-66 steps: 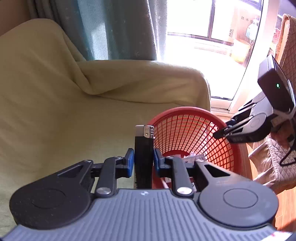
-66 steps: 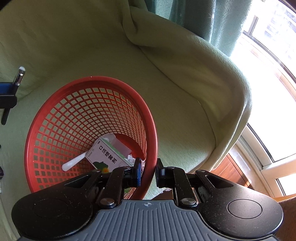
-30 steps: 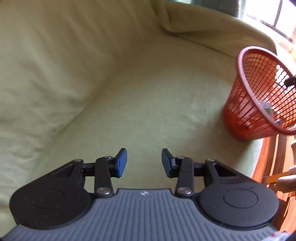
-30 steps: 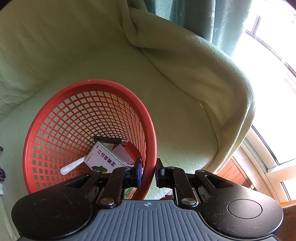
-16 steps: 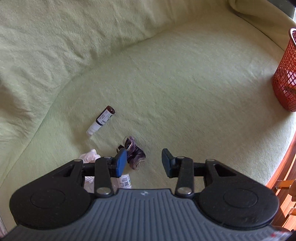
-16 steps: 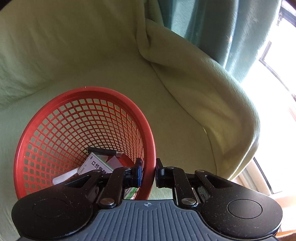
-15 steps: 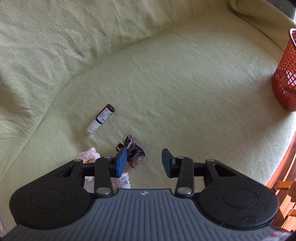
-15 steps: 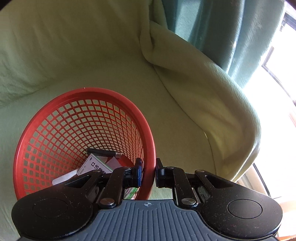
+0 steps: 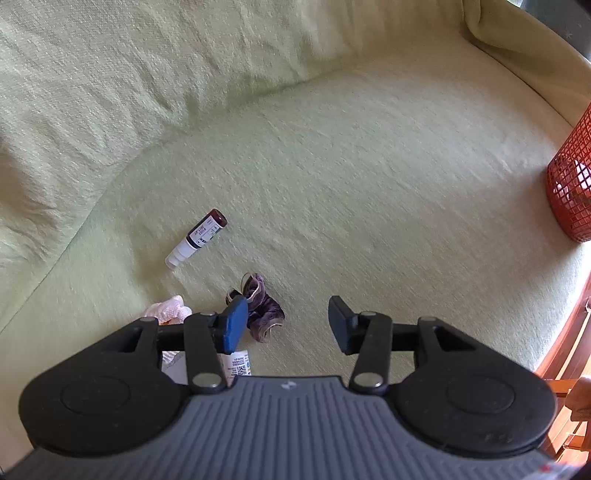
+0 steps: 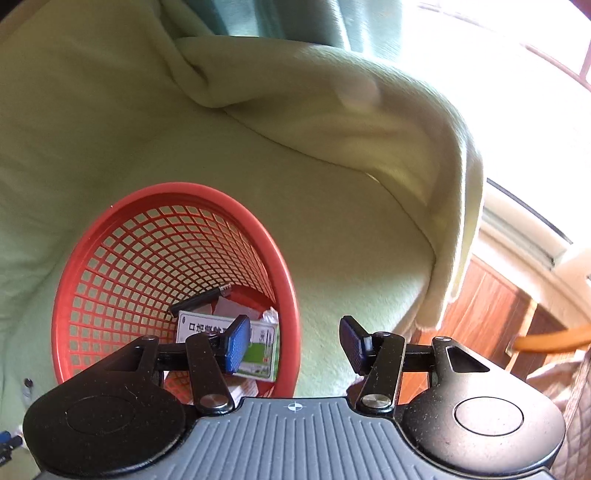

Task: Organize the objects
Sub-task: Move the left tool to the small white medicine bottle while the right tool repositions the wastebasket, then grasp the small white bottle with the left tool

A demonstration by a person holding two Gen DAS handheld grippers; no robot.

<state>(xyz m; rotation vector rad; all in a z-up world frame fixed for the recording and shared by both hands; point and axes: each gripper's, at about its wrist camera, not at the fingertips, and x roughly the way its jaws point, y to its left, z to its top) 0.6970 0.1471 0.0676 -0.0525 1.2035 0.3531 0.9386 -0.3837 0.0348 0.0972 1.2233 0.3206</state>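
My left gripper [image 9: 286, 323] is open and empty above the green sofa seat. Just ahead of its left finger lie a purple hair scrunchie [image 9: 260, 308], a small brown bottle with a white cap [image 9: 197, 238], a crumpled pink-white tissue [image 9: 166, 312] and a white labelled packet [image 9: 236, 365], partly hidden by the finger. The red mesh basket [image 9: 572, 184] is at the far right. My right gripper [image 10: 293, 343] is open, its fingers on either side of the basket rim [image 10: 286, 295]. Inside the basket lie a black lighter [image 10: 201, 301] and a white-green box [image 10: 258, 350].
The sofa back and arm [image 10: 332, 110], covered in green fabric, rise behind the basket. A teal curtain [image 10: 295, 18] and bright window are beyond. The sofa's front edge and wooden floor [image 10: 487, 306] lie to the right.
My right gripper has opened and let go of the basket rim. My left gripper, which dropped the lighter into the basket earlier, has swung over to the loose items and holds about still.
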